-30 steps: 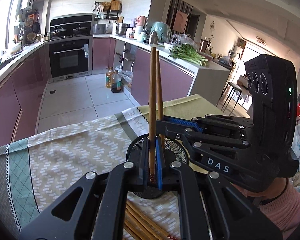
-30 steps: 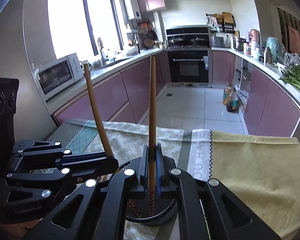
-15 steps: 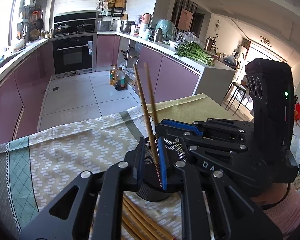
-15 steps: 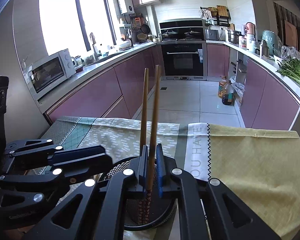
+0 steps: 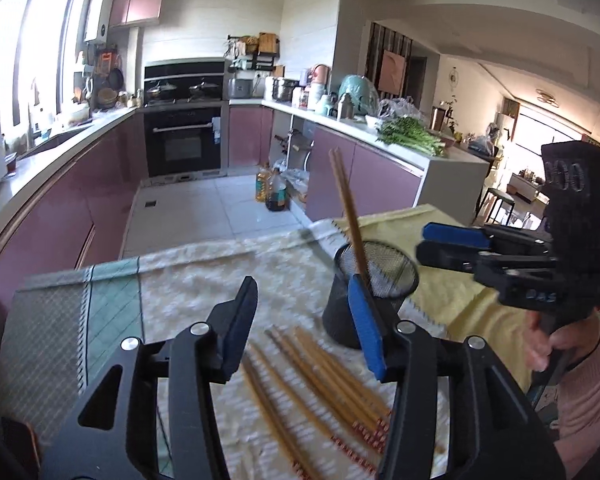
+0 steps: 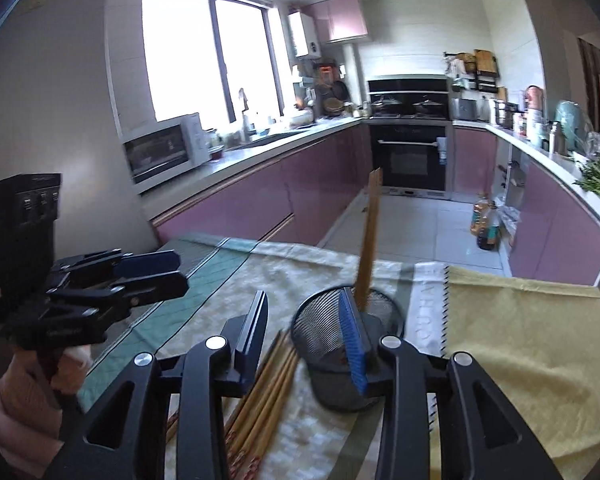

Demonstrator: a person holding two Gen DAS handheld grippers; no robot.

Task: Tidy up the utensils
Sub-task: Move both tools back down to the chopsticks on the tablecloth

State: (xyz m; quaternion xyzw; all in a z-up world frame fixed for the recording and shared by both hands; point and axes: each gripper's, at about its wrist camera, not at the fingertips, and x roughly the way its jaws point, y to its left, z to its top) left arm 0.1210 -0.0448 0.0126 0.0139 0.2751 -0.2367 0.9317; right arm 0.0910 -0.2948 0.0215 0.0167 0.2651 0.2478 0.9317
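Observation:
A black mesh cup (image 5: 374, 276) stands on the clothed table and also shows in the right wrist view (image 6: 340, 344). Two wooden chopsticks (image 5: 348, 216) stand in it, leaning; they also show in the right wrist view (image 6: 370, 240). Several more chopsticks (image 5: 320, 384) lie on the cloth in front of the cup and show in the right wrist view (image 6: 260, 396). My left gripper (image 5: 304, 328) is open and empty, above the loose chopsticks. My right gripper (image 6: 306, 336) is open and empty, just short of the cup, and shows from the side in the left wrist view (image 5: 452, 244).
The table carries a patterned cloth (image 5: 180, 280) and a yellow towel (image 6: 520, 340) to the right. Beyond the table edge lie the kitchen floor, purple cabinets (image 5: 60, 216) and oil bottles (image 5: 274, 194).
Both grippers have opened and let go of their chopsticks, which now stand in the mesh cup. Both grippers have pulled back and up from the cup.

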